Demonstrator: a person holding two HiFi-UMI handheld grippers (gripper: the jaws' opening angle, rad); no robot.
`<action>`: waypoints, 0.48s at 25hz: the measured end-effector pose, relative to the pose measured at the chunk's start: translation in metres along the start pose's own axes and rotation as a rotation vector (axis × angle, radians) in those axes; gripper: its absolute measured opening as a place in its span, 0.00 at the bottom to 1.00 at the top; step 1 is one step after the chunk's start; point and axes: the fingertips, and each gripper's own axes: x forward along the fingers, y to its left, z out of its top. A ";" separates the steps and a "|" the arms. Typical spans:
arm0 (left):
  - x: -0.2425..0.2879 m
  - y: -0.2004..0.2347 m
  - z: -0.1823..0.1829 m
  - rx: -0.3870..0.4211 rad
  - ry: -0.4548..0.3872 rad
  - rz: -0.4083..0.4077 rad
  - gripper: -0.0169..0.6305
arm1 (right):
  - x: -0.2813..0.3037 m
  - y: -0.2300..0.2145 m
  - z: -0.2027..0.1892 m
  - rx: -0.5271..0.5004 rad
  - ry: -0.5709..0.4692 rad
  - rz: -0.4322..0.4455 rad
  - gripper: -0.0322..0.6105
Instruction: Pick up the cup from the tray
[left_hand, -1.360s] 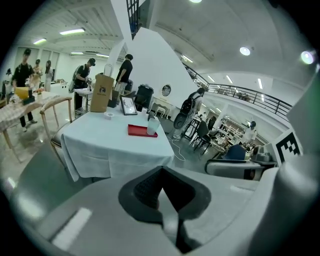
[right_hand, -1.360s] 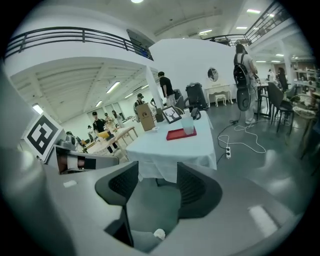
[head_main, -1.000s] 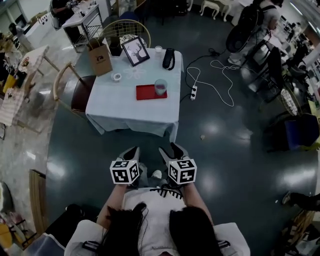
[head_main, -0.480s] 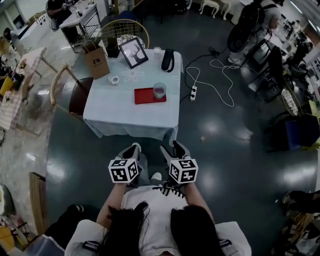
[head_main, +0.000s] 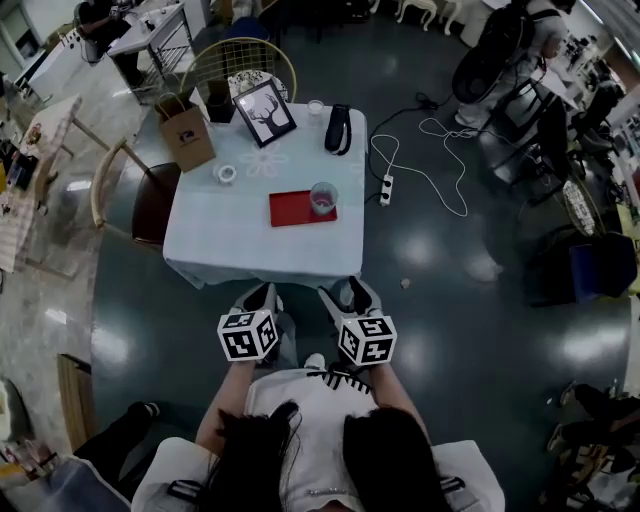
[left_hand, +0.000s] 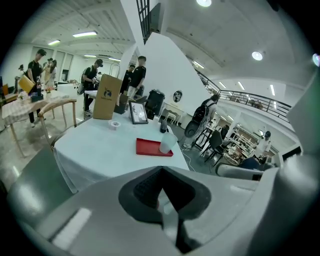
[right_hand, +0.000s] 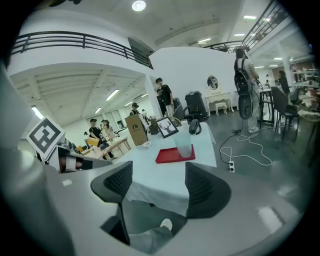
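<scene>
Our left tongs (head_main: 262, 299) are shut. Our right tongs (head_main: 350, 297) have just been opening. Both are empty. The cup (head_main: 323, 198) stands at three o'clock on the red tray (head_main: 292, 209), well ahead. If we bump it, it could tip.

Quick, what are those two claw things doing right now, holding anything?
Left gripper: shut, nothing held.
Right gripper: open, empty; its fingers have just been opening.

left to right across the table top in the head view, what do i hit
paper bag → tape roll → picture frame → cup, standing on the right end of the red tray
</scene>
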 end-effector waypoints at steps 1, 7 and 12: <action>0.005 0.005 0.006 -0.003 0.001 0.002 0.03 | 0.007 -0.001 0.005 -0.002 0.000 -0.004 0.58; 0.037 0.027 0.046 0.029 0.028 -0.012 0.03 | 0.045 -0.009 0.038 0.007 0.001 -0.065 0.62; 0.058 0.048 0.079 0.044 0.044 -0.027 0.03 | 0.074 -0.011 0.056 0.006 0.013 -0.127 0.63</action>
